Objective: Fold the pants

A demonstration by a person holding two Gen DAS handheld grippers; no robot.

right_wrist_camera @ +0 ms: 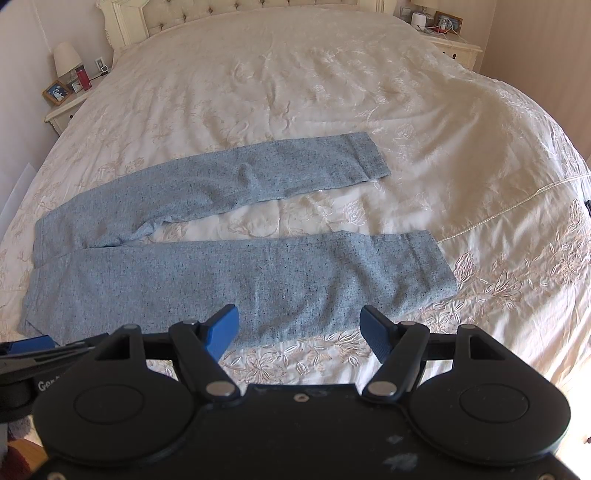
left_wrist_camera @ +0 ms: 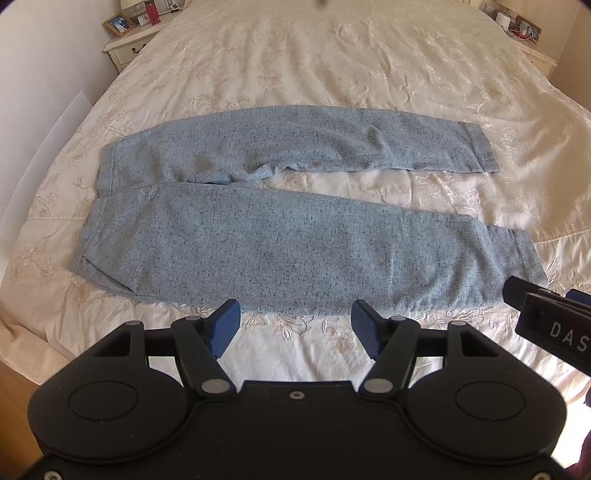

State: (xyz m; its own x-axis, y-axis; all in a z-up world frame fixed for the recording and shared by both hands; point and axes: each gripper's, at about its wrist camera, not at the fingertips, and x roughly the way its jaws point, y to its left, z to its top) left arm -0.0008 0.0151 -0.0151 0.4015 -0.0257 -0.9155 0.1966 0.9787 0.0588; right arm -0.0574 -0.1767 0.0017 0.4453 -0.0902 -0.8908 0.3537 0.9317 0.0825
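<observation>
Blue-padded and black-framed, your left gripper (left_wrist_camera: pixel 295 326) hangs nearest, fingers spread wide and holding nothing, just short of the pants' near edge. Your right gripper (right_wrist_camera: pixel 299 330) beside it is equally wide and empty. Beyond them, the speckled light-blue knit pants (left_wrist_camera: pixel 280 243) lie flat on the cream embroidered bedspread (left_wrist_camera: pixel 314 66), long axis running left to right: waistband at your left, both leg cuffs pointing right, legs splayed slightly apart. Farther off, a cream nightstand (left_wrist_camera: pixel 129 46) at the bed's far left carries a framed photo (left_wrist_camera: pixel 119 24) and a red bottle (left_wrist_camera: pixel 151 12).
</observation>
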